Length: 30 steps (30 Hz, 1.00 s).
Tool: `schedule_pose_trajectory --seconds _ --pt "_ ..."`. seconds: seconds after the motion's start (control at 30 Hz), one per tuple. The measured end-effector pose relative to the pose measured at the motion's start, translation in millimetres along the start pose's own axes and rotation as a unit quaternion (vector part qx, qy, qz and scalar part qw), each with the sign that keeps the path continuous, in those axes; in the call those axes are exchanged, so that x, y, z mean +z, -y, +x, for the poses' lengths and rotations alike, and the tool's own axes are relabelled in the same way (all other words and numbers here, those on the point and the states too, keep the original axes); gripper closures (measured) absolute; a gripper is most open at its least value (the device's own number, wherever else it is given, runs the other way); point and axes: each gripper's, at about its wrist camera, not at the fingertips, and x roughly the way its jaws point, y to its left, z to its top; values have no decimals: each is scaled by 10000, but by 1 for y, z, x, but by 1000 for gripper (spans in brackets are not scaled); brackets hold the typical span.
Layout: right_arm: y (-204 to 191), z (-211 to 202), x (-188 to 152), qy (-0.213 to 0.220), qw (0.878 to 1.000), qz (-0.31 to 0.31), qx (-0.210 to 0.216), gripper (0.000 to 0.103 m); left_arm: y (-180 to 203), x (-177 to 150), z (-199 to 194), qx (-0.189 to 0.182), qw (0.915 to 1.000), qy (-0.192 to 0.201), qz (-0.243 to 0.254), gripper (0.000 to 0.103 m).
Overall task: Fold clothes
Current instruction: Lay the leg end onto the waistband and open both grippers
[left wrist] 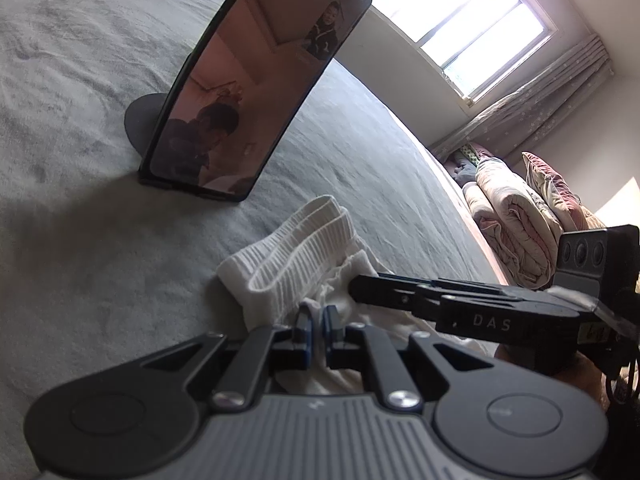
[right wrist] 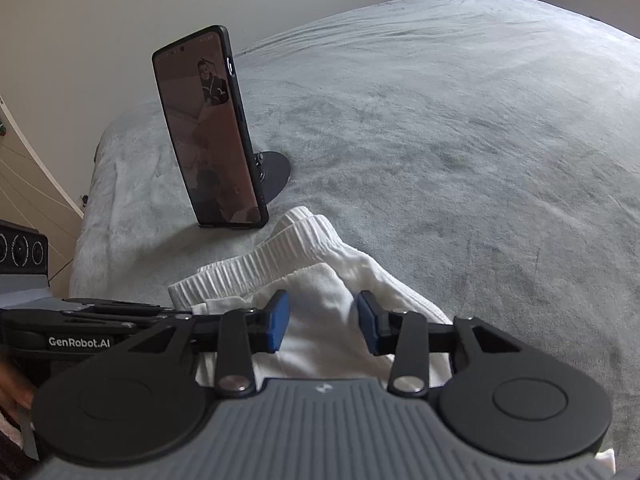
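A white garment (left wrist: pixel 304 248) (right wrist: pixel 320 280) with a ribbed elastic waistband (right wrist: pixel 288 248) lies bunched on the grey blanket (right wrist: pixel 480 120) of a bed. My left gripper (left wrist: pixel 317 326) is shut on a pinch of its white cloth at the near edge. In the right wrist view the left gripper (right wrist: pixel 188 313) reaches in edge-on from the left. My right gripper (right wrist: pixel 323 322) hovers over the garment's middle. Its blue pads (right wrist: pixel 278 322) stand apart, with white cloth lying between them unpressed. From the left wrist view the right gripper (left wrist: pixel 354 290) comes in from the right, its tip on the cloth.
A phone (left wrist: pixel 256 80) (right wrist: pixel 208 140) stands upright on a round dark stand (right wrist: pixel 276 172) just beyond the garment. Rolled quilts and pillows (left wrist: pixel 512 232) lie past the bed's edge under a bright window (left wrist: pixel 472 20). A person's hand (right wrist: pixel 12 384) shows at the lower left.
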Motion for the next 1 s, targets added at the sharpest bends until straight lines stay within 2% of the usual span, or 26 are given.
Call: schedule_pose_trajectory --seconds 0.07,0.17,0.33,0.43,0.53,0.83,0.9,1.0 --pt "-6 -2 -5 102 9995 -271 -154 90 4 -1 -1 56 9999 28 94 97" --pt "-13 -7 -13 341 9979 -450 -311 92 7 -2 -1 116 9997 75 185 98" --pt "-24 -22 -24 792 9930 -679 -554 93 17 -4 -8 167 9985 222 461 100" --pt "-27 -25 -24 924 9913 -682 -644 94 20 -2 -14 124 9981 400 451 101" --pt "-30 -24 -20 965 9896 -766 -737 94 22 -1 -18 114 9978 481 450 101" --pt "-34 -2 -10 909 9905 -666 -791 94 25 -1 -16 595 9947 673 497 100" --pt "-33 7 -10 838 9906 -636 -878 93 26 -2 -12 765 9935 650 528 100" --pt "-31 11 -7 845 9900 -620 -941 88 28 -3 -15 794 9925 737 570 99"
